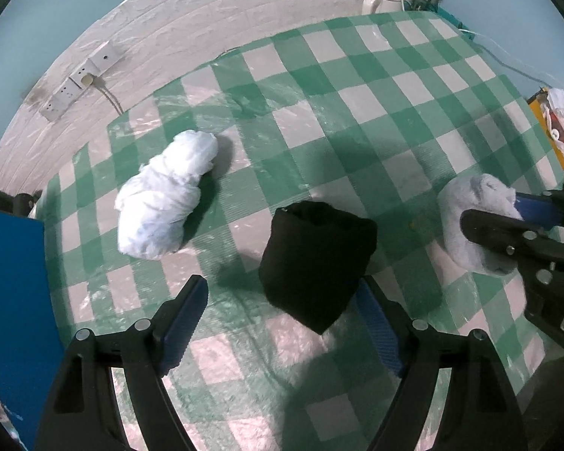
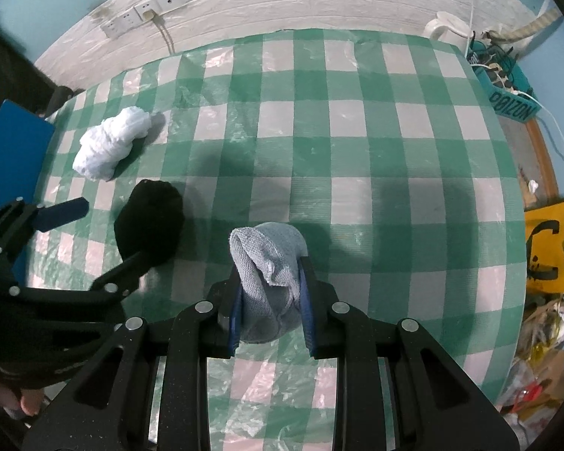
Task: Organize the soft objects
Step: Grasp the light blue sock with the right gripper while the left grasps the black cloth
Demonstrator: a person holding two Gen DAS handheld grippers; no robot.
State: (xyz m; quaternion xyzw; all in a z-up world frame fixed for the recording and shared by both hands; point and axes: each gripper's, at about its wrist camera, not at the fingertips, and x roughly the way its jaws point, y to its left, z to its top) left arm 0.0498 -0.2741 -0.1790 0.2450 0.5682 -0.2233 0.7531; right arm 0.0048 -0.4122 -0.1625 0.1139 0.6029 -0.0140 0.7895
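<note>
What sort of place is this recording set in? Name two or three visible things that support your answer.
Probably a lived-in room at home: a table under a green-and-white checked cloth, wall sockets on a white brick-pattern wall, a white kettle, and rolled socks being sorted.

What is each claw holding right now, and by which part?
The right claw grips the light blue rolled towel across its lower half. The left claw is open around the black rolled sock, holding nothing.
</note>
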